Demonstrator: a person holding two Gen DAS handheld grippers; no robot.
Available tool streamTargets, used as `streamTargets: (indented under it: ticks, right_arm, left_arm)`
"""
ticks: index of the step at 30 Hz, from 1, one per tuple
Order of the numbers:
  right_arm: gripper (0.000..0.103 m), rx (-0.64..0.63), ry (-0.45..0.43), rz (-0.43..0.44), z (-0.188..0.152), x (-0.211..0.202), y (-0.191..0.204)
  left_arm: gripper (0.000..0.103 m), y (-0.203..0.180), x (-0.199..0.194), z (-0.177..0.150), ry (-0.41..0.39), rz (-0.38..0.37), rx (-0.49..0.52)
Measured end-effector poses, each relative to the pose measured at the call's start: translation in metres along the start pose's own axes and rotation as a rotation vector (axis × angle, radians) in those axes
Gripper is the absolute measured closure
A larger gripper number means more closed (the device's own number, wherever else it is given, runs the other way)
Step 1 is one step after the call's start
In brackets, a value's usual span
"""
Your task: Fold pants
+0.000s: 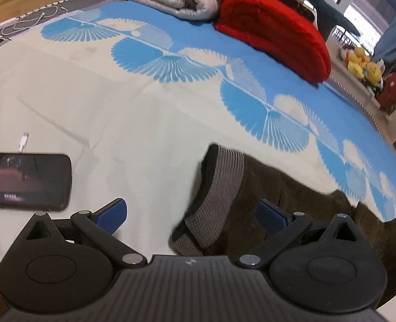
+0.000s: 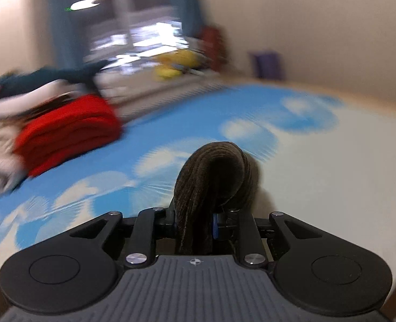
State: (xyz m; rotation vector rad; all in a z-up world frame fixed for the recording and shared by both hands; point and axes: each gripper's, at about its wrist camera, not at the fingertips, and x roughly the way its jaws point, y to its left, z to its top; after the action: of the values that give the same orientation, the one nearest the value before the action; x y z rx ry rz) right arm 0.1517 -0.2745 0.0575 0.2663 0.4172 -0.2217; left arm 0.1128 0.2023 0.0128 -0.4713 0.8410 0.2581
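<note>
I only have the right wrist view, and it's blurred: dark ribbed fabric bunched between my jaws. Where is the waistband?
Observer: The grey waistband of the brown pants lies flat on the bedsheet, just ahead of the left gripper.
Operator: Is the left holding it?
Observer: No, its jaws stand wide open, nothing between the pads.
Operator: Anything nearby to avoid?
Observer: A phone lies left of that gripper, with a white cable beside it.

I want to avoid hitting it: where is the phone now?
In the left wrist view the phone lies at the left edge on the cream bedsheet, left of the pants.
</note>
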Motion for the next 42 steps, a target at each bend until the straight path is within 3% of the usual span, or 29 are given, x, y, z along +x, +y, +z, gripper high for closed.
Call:
streamTargets:
  ticks: [4,7,10,12,13,15,16,18,20,22,23,24,25,28,30,31,32,33,34,35,38,40,42]
  right_arm:
    - [0.081,-0.285,-0.073,0.189,-0.011,-0.013,0.112]
    - [0.081,-0.487,-0.129,0.395,-0.048,-0.035,0.191]
    - [0.08,-0.719,-0.027,0.667,-0.118,-0.049,0.253]
    - [0.079,-0.818,0.095,0.762,-0.162,-0.046,0.273]
    - [0.075,-0.836,0.135,0.768,-0.18,-0.043,0.278]
    - [0.05,-0.855,0.036,0.757,-0.195,-0.055,0.275]
    - [0.032,-0.831,0.068,0.814,-0.191,-0.056,0.27]
    - [0.029,-0.769,0.125,0.895,-0.177,-0.057,0.257]
    - [0.027,-0.737,0.148,0.924,-0.16,-0.062,0.235]
    - [0.026,-0.703,0.177,0.88,-0.146,-0.064,0.213]
    - [0.026,-0.666,0.193,0.846,-0.136,-0.061,0.196]
    - [0.027,-0.629,0.196,0.816,-0.129,-0.06,0.186]
    - [0.027,-0.581,0.195,0.778,-0.121,-0.056,0.174]
    - [0.03,-0.462,0.198,0.682,-0.101,-0.041,0.147]
    - [0.032,-0.414,0.242,0.692,-0.096,-0.022,0.144]
    - [0.041,-0.403,0.273,0.731,-0.098,-0.018,0.15]
    - [0.071,-0.414,0.298,0.761,-0.103,-0.015,0.154]
    - [0.088,-0.436,0.327,0.783,-0.11,-0.014,0.162]
    - [0.09,-0.474,0.358,0.756,-0.114,-0.012,0.17]
    - [0.09,-0.49,0.36,0.744,-0.117,-0.012,0.173]
    - [0.09,-0.565,0.305,0.771,-0.13,-0.032,0.169]
    - [0.09,-0.676,0.228,0.804,-0.143,-0.041,0.166]
    - [0.09,-0.757,0.149,0.79,-0.153,-0.049,0.167]
  left_arm:
    - [0.0,0.023,-0.001,0.011,-0.003,-0.048,-0.077]
    - [0.0,0.039,-0.003,0.016,-0.001,-0.088,-0.131]
    - [0.0,0.05,-0.003,0.016,0.016,-0.146,-0.165]
    - [0.0,0.049,0.003,0.012,0.073,-0.207,-0.159]
    - [0.0,0.045,0.007,0.01,0.106,-0.238,-0.138]
    - [0.0,0.037,0.01,0.007,0.129,-0.245,-0.087]
    - [0.0,0.032,0.012,0.005,0.135,-0.236,-0.065]
    - [0.0,0.028,0.018,0.004,0.162,-0.247,-0.069]
    - [0.001,0.026,0.022,0.003,0.184,-0.272,-0.08]
    - [0.018,0.021,0.024,0.0,0.184,-0.251,-0.056]
    - [0.043,0.019,0.026,-0.002,0.183,-0.236,-0.042]
    - [0.062,0.018,0.027,-0.004,0.182,-0.23,-0.039]
    - [0.068,0.019,0.027,-0.005,0.176,-0.241,-0.047]
    - [0.072,0.016,0.014,-0.006,0.12,-0.286,-0.063]
    - [0.073,0.01,0.001,-0.005,0.064,-0.351,-0.051]
    - [0.073,0.008,-0.006,-0.005,0.036,-0.381,-0.037]
    - [0.075,0.008,-0.013,-0.005,0.016,-0.408,-0.025]
    - [0.079,0.012,-0.016,-0.007,0.009,-0.422,-0.019]
    - [0.079,0.019,-0.018,-0.011,0.005,-0.411,-0.024]
    - [0.079,0.03,-0.017,-0.016,0.011,-0.372,-0.034]
    - [0.08,0.061,0.01,-0.027,0.126,-0.123,-0.069]
    - [0.081,0.071,0.015,-0.028,0.134,-0.056,-0.084]
    - [0.081,0.072,0.01,-0.026,0.104,-0.053,-0.085]
